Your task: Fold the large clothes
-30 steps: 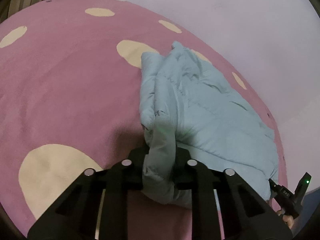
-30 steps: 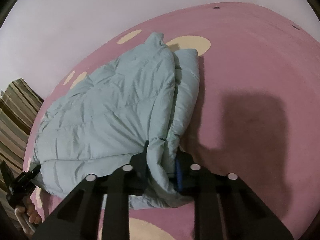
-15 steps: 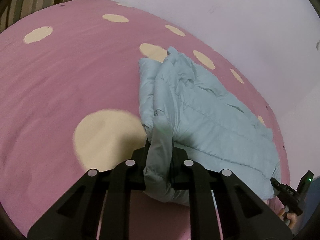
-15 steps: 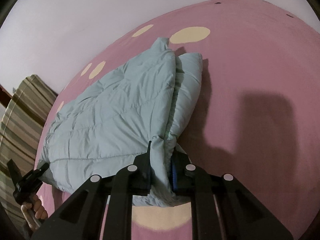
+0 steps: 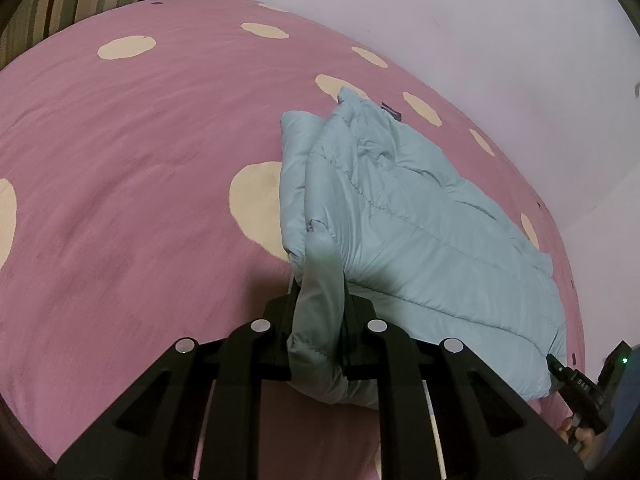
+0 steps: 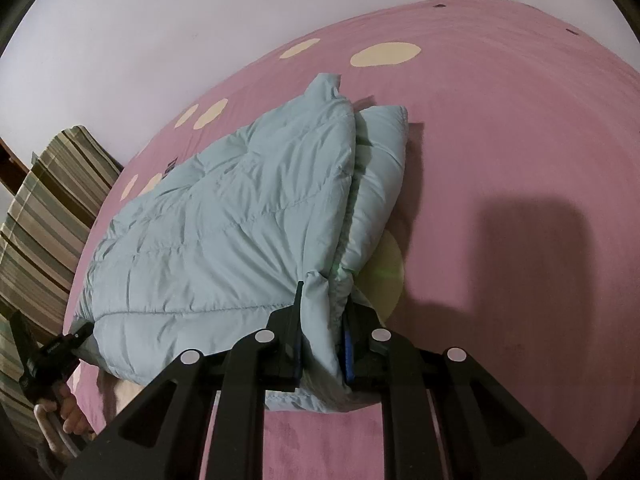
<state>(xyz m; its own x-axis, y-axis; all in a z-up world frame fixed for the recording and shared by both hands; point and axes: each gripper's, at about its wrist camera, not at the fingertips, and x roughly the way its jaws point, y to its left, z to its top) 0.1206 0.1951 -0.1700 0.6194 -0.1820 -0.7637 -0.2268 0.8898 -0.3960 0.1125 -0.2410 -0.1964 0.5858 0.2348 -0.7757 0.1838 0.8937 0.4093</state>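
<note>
On the pink bedspread [image 5: 120, 168] with its cream dots lies your pale blue puffer jacket [image 5: 420, 232], folded over on itself so that its padded layers stack along one edge. Your left gripper [image 5: 320, 320] is clamped on a thick bunch of the jacket's near corner, the fabric bulging out between and below the black fingers. Your right gripper [image 6: 322, 332] is likewise closed tight on the jacket [image 6: 224, 220] at the opposite near corner, with blue pads showing on the inner faces of its fingers. From the left wrist view you can see the right gripper at the lower right, a green light glowing on it. From the right wrist view the left gripper sits at the lower left, held in your hand [image 6: 66, 420]. A striped cloth [image 6: 44, 208] lies beside the bedspread, and a plain pale wall [image 5: 460, 20] rises behind it.
</note>
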